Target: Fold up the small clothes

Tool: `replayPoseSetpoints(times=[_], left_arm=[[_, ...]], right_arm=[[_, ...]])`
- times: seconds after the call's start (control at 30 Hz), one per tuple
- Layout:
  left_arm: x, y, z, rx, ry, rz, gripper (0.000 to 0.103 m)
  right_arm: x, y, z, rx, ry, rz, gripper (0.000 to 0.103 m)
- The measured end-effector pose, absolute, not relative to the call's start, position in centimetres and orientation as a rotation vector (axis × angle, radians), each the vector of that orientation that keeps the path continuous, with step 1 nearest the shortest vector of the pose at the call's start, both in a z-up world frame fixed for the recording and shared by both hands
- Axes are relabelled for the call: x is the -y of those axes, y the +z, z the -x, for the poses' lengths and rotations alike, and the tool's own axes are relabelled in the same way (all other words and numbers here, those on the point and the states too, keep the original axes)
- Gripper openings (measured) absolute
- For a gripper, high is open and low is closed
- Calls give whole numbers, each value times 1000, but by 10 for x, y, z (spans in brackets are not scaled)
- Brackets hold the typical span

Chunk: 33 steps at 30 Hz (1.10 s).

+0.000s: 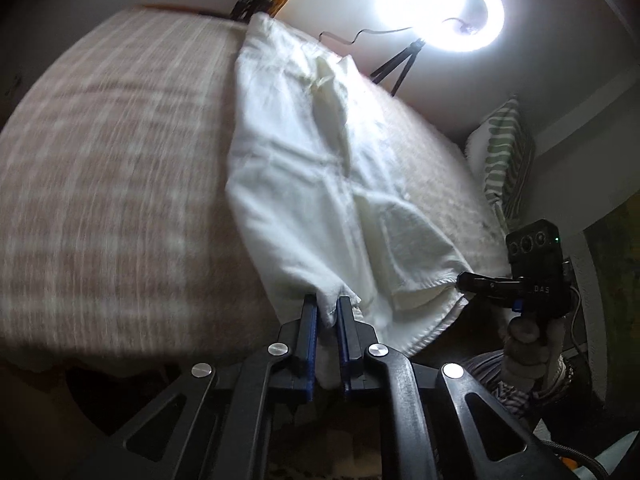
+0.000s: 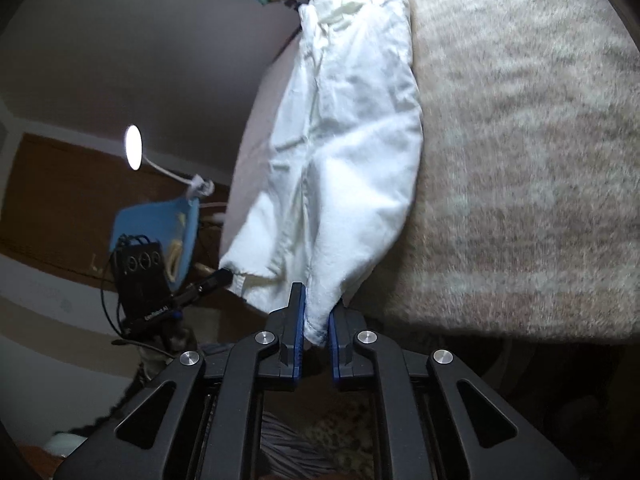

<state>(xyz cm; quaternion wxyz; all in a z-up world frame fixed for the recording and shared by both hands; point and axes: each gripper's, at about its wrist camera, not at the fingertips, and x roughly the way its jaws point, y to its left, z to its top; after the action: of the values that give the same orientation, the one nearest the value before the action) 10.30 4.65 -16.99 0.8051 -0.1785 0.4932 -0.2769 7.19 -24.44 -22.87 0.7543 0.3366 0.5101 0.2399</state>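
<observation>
A white garment lies lengthwise across the striped beige bed cover, its near end hanging over the bed's edge. My left gripper is shut on one near corner of the cloth, which bunches between the blue pads. In the same view the right gripper pinches the other near corner at the right, held by a gloved hand. From the right wrist view the white garment runs away from me, and my right gripper is shut on its hem. The left gripper grips the hem's far-left corner.
A bright ring light on a tripod stands beyond the bed. A green-striped pillow leans at the right. A blue object and a small lamp are off the bed's left side.
</observation>
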Motion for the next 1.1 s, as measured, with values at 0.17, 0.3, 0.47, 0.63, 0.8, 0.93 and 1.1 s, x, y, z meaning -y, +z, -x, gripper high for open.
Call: replayPoseSetpoints(times=[0.17,0.3,0.47,0.63,0.8,0.93,1.1], left_arm=[[-43,-142,-132,-989,-596,364,6],[-40,-129,-165,-949,-580,345,6],[-39,-125,-216,-928,-546,341,6],[-35,-132,-264,-922,-509,312,6],[-32,-143,-303,-920,-473,306,13],[-33,-143,-321,-890,-449,281,41],[-48,-142,-316,-862,-437,263,44]], right_arm=[[250,-205,-88,-1039,522,-735,8],[248,-181,-116,-996,524,-689,8],[250,-166,-159,-956,491,-646,8],[262,-172,-203,-948,442,-659,8],[273,-188,-244,-974,398,-688,9],[282,-192,-260,-993,348,-697,22],[298,-180,-255,-932,323,-702,45]])
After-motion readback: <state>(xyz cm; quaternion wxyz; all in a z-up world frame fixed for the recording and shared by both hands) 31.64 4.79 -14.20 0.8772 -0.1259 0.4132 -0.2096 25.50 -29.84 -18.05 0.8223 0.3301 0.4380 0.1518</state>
